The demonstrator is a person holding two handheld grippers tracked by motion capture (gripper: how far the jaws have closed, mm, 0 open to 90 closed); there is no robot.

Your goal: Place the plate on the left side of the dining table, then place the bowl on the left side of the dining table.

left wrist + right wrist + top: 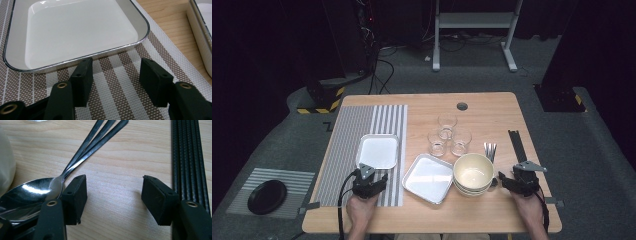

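My left gripper (371, 177) rests on the striped placemat (343, 150), just in front of a white square tray (378, 151). In the left gripper view the gripper (116, 72) is open, its jaws a little short of the tray's (75, 32) near rim, with only the mat between them. My right gripper (513, 177) lies near the table's front right, beside a stack of cream bowls (473, 173). It is open (115, 190) over bare wood, and a bundle of spoons (82, 150) lies just to the left of its left jaw.
A second white tray (428, 178) sits tilted between the mat and the bowls. Three clear glasses (446, 135) stand behind them. A black ribbed strip (517, 144) lies along the right edge. A black plate (267, 196) sits on a mat on the floor at the left.
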